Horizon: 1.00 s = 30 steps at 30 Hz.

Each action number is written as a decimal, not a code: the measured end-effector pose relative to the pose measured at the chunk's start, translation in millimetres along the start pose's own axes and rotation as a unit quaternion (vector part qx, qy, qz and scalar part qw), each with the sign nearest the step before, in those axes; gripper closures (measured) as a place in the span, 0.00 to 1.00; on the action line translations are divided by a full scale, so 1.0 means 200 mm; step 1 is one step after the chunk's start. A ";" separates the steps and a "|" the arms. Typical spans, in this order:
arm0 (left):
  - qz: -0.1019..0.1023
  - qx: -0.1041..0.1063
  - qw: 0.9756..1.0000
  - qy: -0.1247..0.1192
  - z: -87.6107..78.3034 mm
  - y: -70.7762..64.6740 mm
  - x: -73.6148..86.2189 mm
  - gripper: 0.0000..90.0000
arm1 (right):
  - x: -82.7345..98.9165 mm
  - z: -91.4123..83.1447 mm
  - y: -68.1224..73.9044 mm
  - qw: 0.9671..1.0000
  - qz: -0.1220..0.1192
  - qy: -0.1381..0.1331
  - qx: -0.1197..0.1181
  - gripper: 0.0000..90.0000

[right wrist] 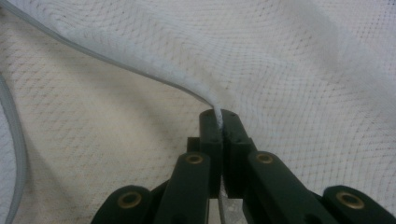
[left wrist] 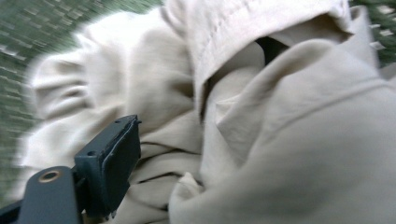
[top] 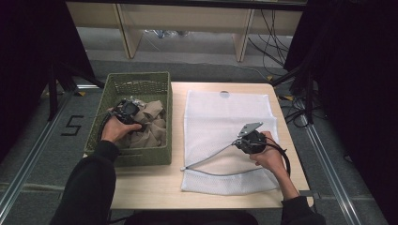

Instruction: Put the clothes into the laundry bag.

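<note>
Right claw [right wrist: 223,122] pressed together on the top layer of the white mesh bag [top: 225,122], lifting its mouth off the worktop [top: 150,183]; left claw [top: 126,108] down in the green basket [top: 141,84] among beige clothes [left wrist: 280,154], one jaw visible, grip impossible to tell. Judged step: fetching a garment for bagging; next, a firm pinch, then carry toward the held-open mouth. The right gripper view shows the pinched edge, which the high view leaves unclear.

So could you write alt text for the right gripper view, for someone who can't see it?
Two black fingers of the right gripper are pinched shut on the raised edge of a white mesh laundry bag, lifting its top layer off the layer beneath. A grey zipper edge curves down the left side.
</note>
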<state>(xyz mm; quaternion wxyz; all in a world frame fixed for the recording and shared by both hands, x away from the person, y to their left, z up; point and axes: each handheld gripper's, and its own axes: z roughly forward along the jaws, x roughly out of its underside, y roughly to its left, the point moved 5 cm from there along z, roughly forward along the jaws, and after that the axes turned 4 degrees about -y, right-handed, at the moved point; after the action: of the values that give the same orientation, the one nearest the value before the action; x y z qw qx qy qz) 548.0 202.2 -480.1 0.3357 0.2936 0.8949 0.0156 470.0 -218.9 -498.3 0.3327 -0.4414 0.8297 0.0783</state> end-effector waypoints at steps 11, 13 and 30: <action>-0.036 0.026 0.998 0.043 0.20 0.05 0.15 0.00 | 0.00 0.01 0.00 1.000 -0.013 0.002 0.001 1.00; -0.031 0.022 0.998 0.058 0.24 0.04 0.17 0.00 | 0.00 0.01 0.00 1.000 -0.017 0.001 -0.003 1.00; -0.038 0.074 0.996 0.044 0.16 0.02 0.13 0.73 | -0.01 0.00 0.01 1.000 -0.001 -0.003 -0.004 1.00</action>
<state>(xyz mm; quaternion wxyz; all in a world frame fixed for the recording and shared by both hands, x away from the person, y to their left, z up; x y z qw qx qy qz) 553.8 215.0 -519.7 0.2741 0.2820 0.9180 -0.0507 468.8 -216.8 -497.6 0.3333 -0.4427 0.8284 0.0821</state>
